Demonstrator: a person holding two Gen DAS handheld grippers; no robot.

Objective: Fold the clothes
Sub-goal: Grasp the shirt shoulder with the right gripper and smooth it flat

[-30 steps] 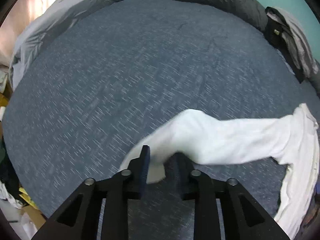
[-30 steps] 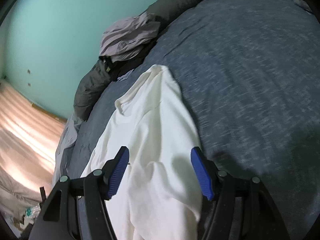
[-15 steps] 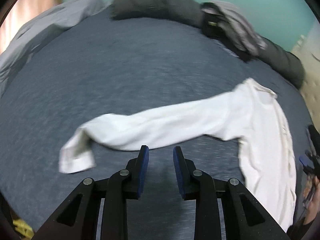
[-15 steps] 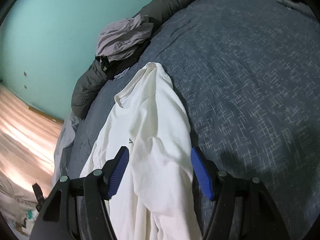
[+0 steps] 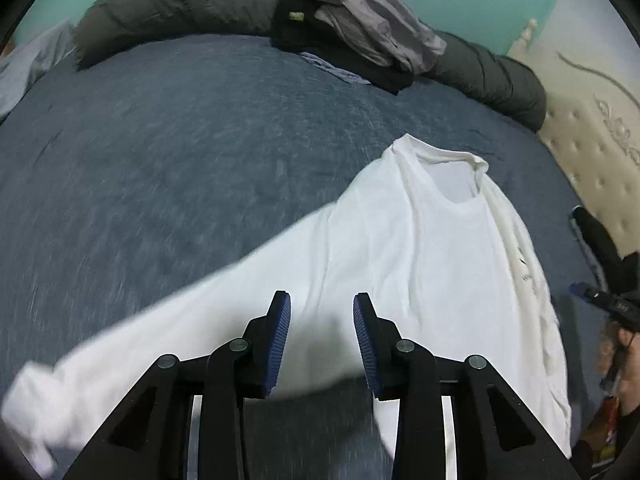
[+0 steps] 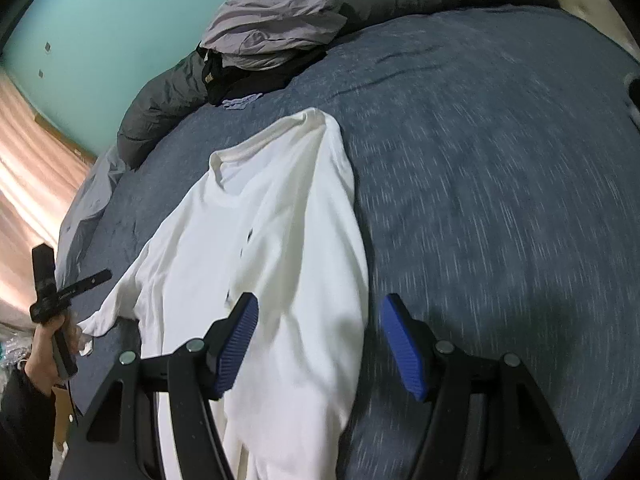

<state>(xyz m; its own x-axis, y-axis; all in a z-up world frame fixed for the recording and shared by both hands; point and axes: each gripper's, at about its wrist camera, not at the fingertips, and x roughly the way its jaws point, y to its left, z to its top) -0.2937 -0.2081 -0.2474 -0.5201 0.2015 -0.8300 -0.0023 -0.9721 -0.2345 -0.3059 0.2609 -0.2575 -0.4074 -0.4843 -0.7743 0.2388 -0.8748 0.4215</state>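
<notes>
A white long-sleeved shirt [image 5: 432, 264] lies on the dark blue bed [image 5: 180, 152], collar at the far end, one sleeve [image 5: 168, 336] stretched out to the left. It also shows in the right wrist view [image 6: 272, 248]. My left gripper [image 5: 321, 336] is open and empty, hovering above the sleeve near the shirt's body. My right gripper [image 6: 318, 344] is open wide and empty above the shirt's lower right part. The other sleeve looks folded over the body.
A pile of grey and black clothes [image 5: 352, 36] lies at the far side on a dark grey rolled duvet [image 5: 172, 4]. A padded cream headboard [image 5: 592, 160] is at the right. A pale sheet [image 6: 88, 208] lies at the bed's left edge.
My left gripper let go of the sleeve cuff, opened and swung right toward the shirt's body. The sleeve now lies stretched on the bed. My right gripper stayed open over the shirt.
</notes>
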